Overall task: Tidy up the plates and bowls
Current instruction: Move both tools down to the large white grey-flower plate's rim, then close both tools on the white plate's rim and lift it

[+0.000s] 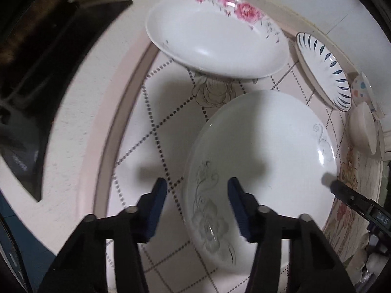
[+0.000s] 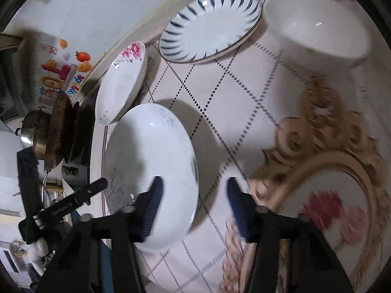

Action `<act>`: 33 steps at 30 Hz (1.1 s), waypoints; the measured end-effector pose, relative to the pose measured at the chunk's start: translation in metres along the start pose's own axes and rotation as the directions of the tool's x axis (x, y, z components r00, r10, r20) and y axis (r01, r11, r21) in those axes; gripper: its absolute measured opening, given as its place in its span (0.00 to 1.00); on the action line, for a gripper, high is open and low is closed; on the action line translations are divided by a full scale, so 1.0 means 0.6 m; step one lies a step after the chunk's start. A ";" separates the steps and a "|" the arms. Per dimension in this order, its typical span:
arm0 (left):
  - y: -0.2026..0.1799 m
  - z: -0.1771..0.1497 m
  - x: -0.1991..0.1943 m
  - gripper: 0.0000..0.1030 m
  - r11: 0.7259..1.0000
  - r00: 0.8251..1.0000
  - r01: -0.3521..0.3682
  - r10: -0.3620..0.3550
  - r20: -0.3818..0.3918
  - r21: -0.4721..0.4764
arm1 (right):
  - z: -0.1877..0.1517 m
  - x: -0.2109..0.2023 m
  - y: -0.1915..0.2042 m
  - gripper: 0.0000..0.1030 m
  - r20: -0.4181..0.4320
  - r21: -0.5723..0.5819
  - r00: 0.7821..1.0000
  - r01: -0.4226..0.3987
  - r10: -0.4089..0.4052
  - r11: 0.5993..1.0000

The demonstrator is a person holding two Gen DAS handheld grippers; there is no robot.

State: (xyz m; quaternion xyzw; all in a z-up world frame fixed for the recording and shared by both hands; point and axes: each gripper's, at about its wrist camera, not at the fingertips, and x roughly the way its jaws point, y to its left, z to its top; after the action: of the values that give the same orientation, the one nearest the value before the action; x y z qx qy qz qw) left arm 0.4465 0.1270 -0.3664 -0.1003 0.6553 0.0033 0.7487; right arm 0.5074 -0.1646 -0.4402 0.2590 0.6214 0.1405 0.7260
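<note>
Three plates (image 1: 264,146), all rim-up, flat.

Wall stickers (image 2: 61,78) bear colourful lettering, too blurred to read.

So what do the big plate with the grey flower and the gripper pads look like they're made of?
Grey-flower plate: likely glazed ceramic or porcelain; white, glossy, with sharp light glints and a printed motif under the shine. Pads of the left gripper: probably rubber or soft plastic; matte dark blue with a ribbed face.
</note>
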 end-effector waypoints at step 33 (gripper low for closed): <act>-0.208 -0.135 -0.026 0.25 0.972 0.996 0.090 -0.094 0.009 0.216 | -0.086 -0.162 -0.180 0.09 0.077 0.018 0.994 0.074 -0.075 0.997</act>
State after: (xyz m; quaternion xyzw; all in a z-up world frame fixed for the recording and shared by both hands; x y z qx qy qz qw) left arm 0.3818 -0.0059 -0.3429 -0.0485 0.6393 -0.1014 0.7607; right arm 0.4262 -0.2945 -0.4235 0.2464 0.6030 0.0983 0.7524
